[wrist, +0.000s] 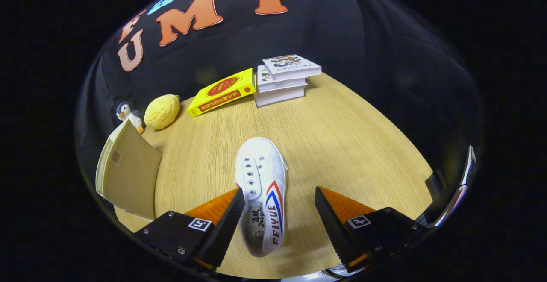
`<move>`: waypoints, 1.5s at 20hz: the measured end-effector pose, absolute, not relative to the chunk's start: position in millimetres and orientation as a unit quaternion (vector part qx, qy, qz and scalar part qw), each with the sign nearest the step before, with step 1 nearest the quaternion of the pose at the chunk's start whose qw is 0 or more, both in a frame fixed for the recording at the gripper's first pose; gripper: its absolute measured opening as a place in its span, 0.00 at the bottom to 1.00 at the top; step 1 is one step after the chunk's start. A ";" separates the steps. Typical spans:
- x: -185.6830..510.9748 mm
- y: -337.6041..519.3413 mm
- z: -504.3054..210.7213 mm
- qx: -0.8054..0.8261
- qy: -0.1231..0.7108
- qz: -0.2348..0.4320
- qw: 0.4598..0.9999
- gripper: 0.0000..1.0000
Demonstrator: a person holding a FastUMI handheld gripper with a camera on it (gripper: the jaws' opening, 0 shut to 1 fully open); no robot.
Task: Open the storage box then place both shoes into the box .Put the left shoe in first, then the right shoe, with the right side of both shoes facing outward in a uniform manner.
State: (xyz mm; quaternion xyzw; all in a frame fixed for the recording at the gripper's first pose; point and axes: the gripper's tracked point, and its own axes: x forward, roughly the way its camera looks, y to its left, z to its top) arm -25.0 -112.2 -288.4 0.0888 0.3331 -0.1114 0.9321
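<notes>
Tongs point(280, 205) spread wide around white shoe point(261, 188), right side clear.

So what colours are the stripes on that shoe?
Red and blue, on the white shoe, clearest in the gripper view.

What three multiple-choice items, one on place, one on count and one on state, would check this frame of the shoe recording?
1. Where does the white canvas shoe with red and blue stripes lie?
A. on the stacked books
B. on the wooden table between the gripper's fingers, nearer the left one
C. inside the beige storage box

2. How many white books are in the stack beside the leaning yellow book?
A. one
B. three
C. six

3. What state is the gripper in?
A. open, with a gap between the shoe and the right finger
B. shut on the shoe
C. shut on the yellow book

Answers: 1 B, the shoe's heel end sits between the fingers. 2 B, three covers are stacked. 3 A, bare table shows beside the right finger.
</notes>
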 end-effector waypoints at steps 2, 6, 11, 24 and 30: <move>-25.7 -110.0 -297.6 0.084 0.343 -0.102 0.930 0.99; -23.4 -109.9 -309.3 0.071 0.356 -0.090 0.927 0.97; -28.9 -110.3 -323.9 0.059 0.379 -0.071 0.921 0.85; -22.0 -106.0 -336.8 0.111 0.378 -0.051 0.918 0.13; -15.9 -100.3 -313.4 0.217 0.345 -0.046 0.912 0.00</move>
